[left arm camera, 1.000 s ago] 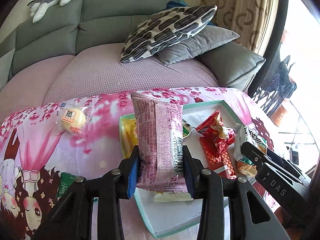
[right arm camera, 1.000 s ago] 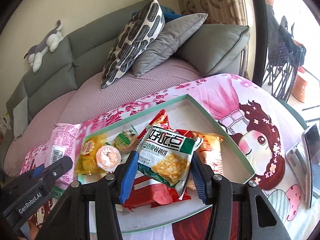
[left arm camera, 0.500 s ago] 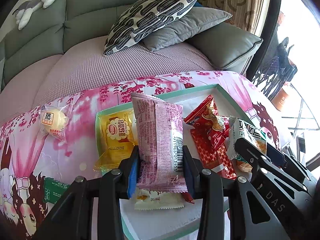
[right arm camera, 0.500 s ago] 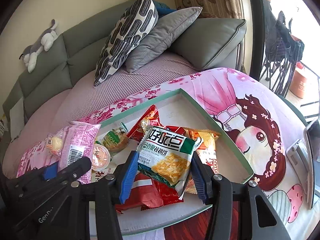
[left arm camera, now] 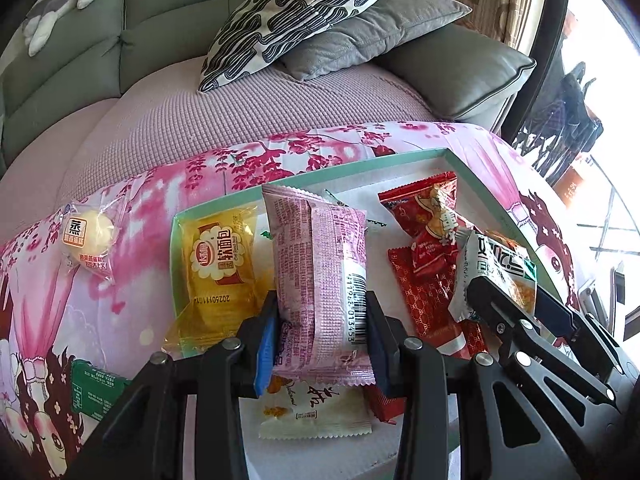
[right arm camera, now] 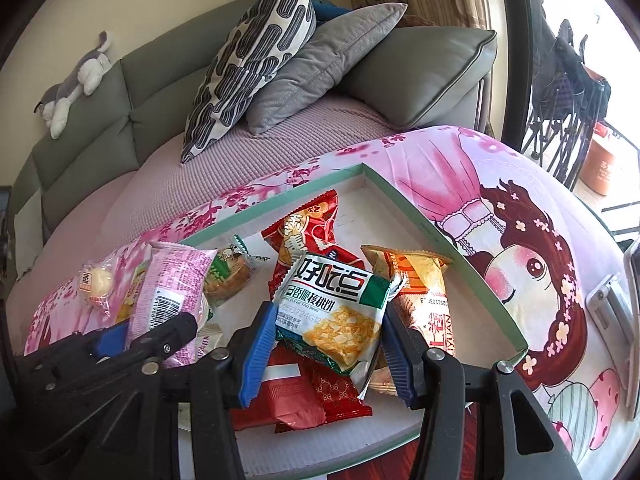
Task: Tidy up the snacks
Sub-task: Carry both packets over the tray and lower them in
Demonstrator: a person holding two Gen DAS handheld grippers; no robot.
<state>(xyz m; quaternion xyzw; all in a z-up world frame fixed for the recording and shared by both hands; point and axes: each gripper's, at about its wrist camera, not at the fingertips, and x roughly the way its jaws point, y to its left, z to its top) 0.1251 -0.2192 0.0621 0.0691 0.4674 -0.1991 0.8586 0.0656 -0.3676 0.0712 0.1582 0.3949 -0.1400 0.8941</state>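
Note:
My left gripper [left arm camera: 322, 340] is shut on a pink snack packet [left arm camera: 320, 280], held upright above the white tray with a green rim [left arm camera: 360, 166]. My right gripper [right arm camera: 330, 354] is shut on a white-and-green cracker packet [right arm camera: 336, 312], hanging over red packets [right arm camera: 316, 236] and an orange packet [right arm camera: 416, 284] that lie in the tray [right arm camera: 420, 220]. A yellow bread packet [left arm camera: 218, 264] and a white packet [left arm camera: 316, 412] also lie in the tray. On the cloth to the tray's left sit a clear-wrapped yellow cake [left arm camera: 88, 236] and a green packet [left arm camera: 94, 390].
The tray rests on a pink cartoon-print cloth [right arm camera: 500, 208]. Behind it stands a grey sofa [left arm camera: 160, 28] with a purple cover, patterned and grey pillows [right arm camera: 256, 52] and a plush toy [right arm camera: 74, 88]. A phone-like device [right arm camera: 618, 304] lies at the cloth's right edge.
Both grippers have sunk toward the tray with their packets still held. The left one has shifted right, so the pink packet now hangs over the tray's left half.

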